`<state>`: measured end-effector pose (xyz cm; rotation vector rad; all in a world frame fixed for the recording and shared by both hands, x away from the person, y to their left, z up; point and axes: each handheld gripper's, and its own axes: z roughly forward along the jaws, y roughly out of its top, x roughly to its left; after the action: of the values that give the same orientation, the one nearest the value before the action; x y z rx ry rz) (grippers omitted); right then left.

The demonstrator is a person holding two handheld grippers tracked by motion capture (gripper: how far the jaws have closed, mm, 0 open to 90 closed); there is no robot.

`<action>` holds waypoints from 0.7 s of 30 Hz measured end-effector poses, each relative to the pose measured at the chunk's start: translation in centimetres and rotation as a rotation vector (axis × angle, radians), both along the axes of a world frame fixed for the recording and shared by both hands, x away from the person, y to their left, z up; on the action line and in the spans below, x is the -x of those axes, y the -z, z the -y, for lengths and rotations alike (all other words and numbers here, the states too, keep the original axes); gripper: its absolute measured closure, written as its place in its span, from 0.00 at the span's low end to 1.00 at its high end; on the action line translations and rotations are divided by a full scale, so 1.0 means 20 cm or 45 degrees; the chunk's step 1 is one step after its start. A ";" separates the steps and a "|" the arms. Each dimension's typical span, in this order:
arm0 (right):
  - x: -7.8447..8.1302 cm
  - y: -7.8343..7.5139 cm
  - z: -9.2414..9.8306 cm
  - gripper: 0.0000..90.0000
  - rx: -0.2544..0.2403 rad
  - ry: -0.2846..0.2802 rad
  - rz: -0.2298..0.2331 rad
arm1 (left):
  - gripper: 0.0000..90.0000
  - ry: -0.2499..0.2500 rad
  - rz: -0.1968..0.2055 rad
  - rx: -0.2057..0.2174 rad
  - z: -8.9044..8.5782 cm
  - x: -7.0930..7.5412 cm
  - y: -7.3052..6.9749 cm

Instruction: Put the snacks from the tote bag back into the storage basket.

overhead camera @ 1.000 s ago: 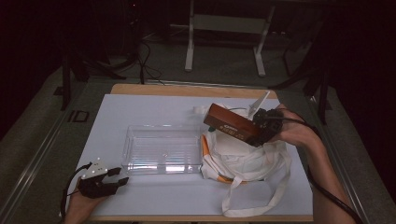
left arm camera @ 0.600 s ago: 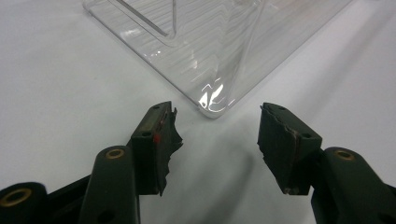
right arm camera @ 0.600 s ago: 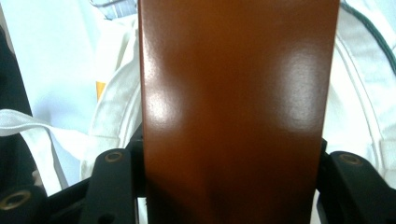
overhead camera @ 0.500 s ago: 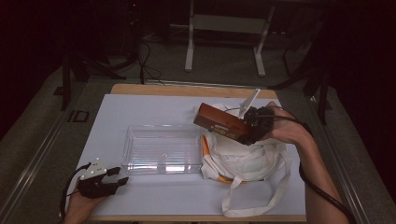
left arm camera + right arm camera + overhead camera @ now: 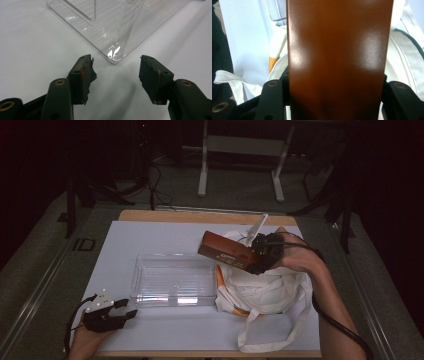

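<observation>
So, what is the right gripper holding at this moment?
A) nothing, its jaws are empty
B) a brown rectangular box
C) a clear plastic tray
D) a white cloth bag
B: the right gripper has its jaws closed on the sides of the brown rectangular box, held above the white cloth bag, beside the clear plastic tray.
</observation>
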<state>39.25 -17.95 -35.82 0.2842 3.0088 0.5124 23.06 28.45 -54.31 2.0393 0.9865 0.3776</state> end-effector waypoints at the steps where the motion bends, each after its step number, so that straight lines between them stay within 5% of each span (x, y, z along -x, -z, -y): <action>1: 0.00 0.00 -0.01 0.48 -0.001 -0.004 -0.001 | 0.49 0.000 0.001 -0.001 0.00 0.00 0.00; 21: 0.02 0.02 -0.14 0.48 0.014 -0.076 0.008 | 0.48 -0.005 0.004 -0.007 0.00 0.00 0.00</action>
<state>38.88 -15.07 -36.22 0.1920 3.0212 0.5003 23.02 28.41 -54.29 2.0414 0.9881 0.3861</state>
